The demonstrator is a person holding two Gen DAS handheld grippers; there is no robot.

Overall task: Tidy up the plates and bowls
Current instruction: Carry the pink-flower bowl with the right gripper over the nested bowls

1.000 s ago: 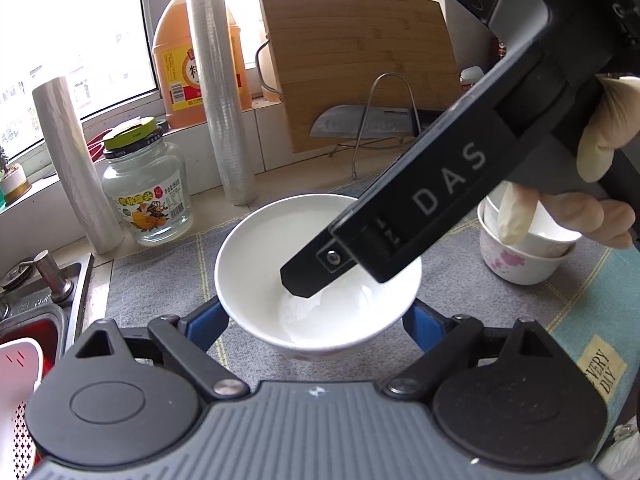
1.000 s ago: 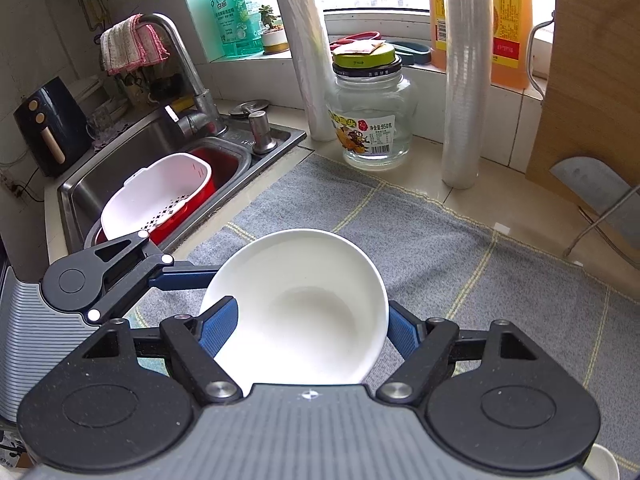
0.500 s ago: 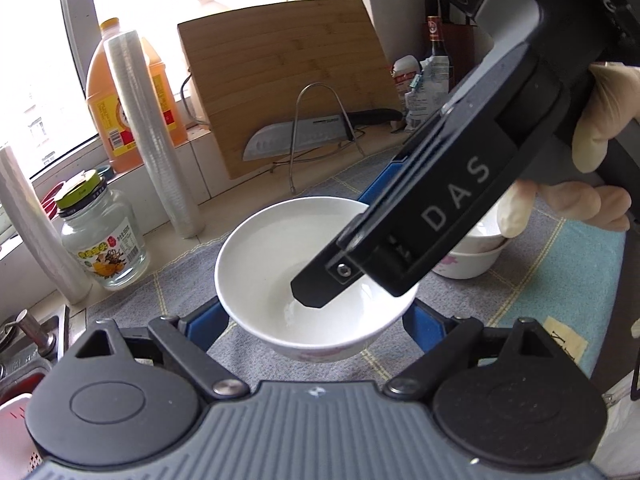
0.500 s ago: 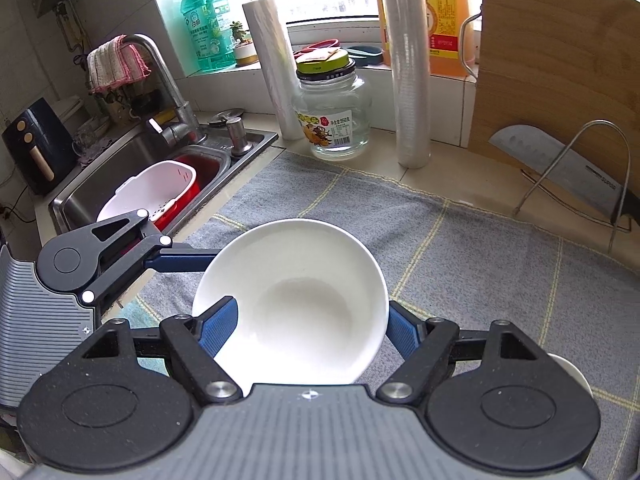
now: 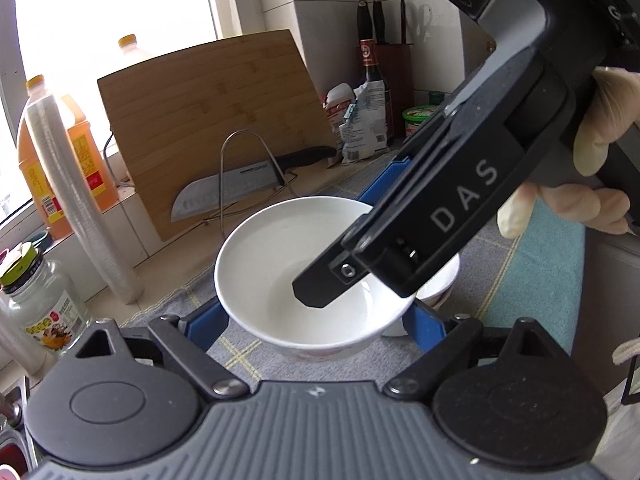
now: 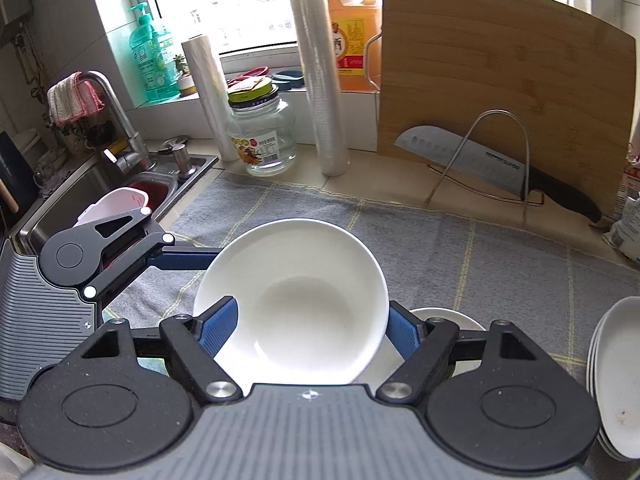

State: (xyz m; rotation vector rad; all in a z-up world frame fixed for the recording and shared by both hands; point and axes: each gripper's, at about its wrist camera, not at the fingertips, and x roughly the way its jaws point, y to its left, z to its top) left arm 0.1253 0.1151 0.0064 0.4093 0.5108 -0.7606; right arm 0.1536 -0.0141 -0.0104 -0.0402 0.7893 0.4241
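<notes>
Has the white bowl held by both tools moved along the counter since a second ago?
Yes. In the right wrist view the white bowl has travelled rightward, away from the sink toward the cutting board, and now partly overlaps another bowl.

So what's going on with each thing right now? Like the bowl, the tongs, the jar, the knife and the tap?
White bowl: held up above the grey mat, both tongs gripping it.
Left tongs: shut on the bowl.
Right tongs: shut on the bowl.
Glass jar: upright, lid on.
Knife: resting in the wire rack.
Cutting board: leaning upright.
Tap: no water seen running.
Stacked plates: piled at right.
</notes>
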